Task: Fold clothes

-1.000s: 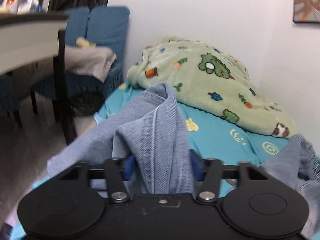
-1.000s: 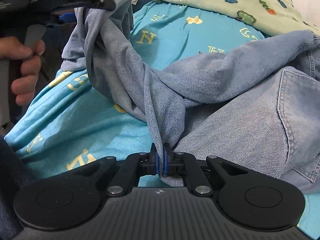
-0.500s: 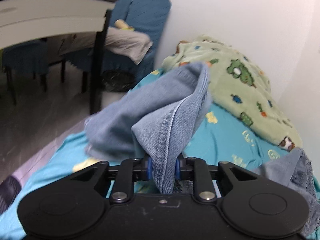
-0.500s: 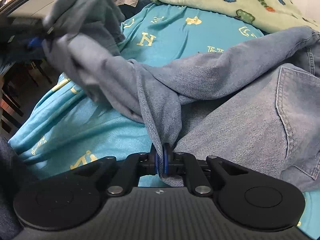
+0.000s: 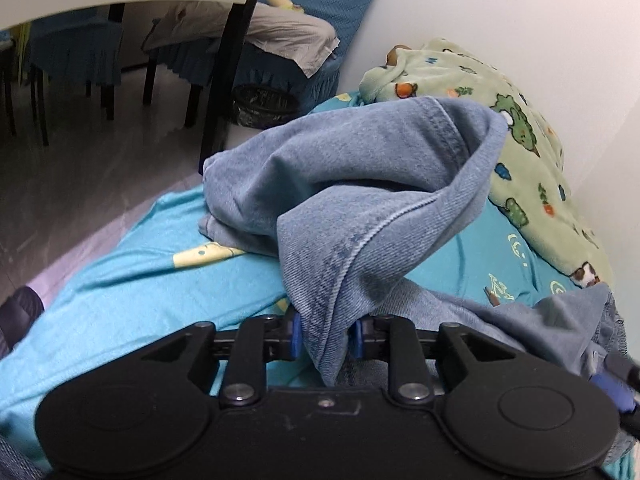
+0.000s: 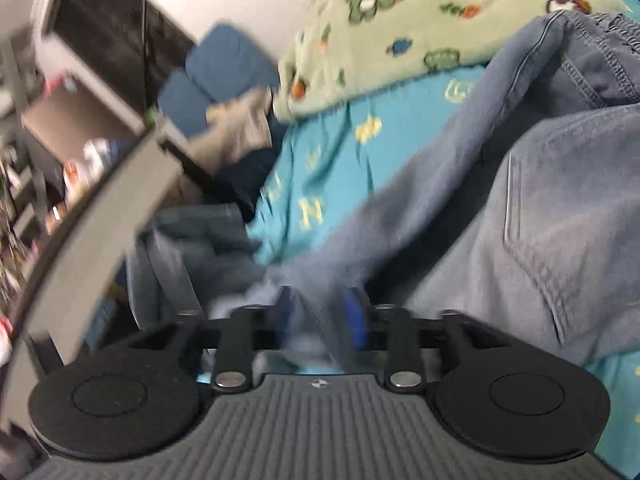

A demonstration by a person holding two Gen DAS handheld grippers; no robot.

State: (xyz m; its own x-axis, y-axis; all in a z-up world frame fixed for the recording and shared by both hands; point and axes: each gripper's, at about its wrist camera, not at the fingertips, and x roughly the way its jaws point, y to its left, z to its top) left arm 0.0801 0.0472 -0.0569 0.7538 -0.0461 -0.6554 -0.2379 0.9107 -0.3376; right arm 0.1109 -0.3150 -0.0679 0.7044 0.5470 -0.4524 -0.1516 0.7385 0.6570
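My left claw [image 5: 325, 338] pinches bunched hem fold of jeans [image 5: 360, 184]; leg drapes forward across turquoise bed sheet [image 5: 120, 280]. My right claw [image 6: 320, 322] opening, denim strip between pads, view blurred. Jeans sprawl beside green blanket [image 5: 532, 168]. Denim heavy, limp, grippy; thick seams best hold, likely sags mid-span.

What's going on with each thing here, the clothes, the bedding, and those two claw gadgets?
jeans: crumpled, partly lifted off the bed.
left gripper: shut on a denim fold.
right gripper: jaws opening, blurred denim between them.
green blanket: bunched against the wall.
blue sheet: spread, wrinkled.
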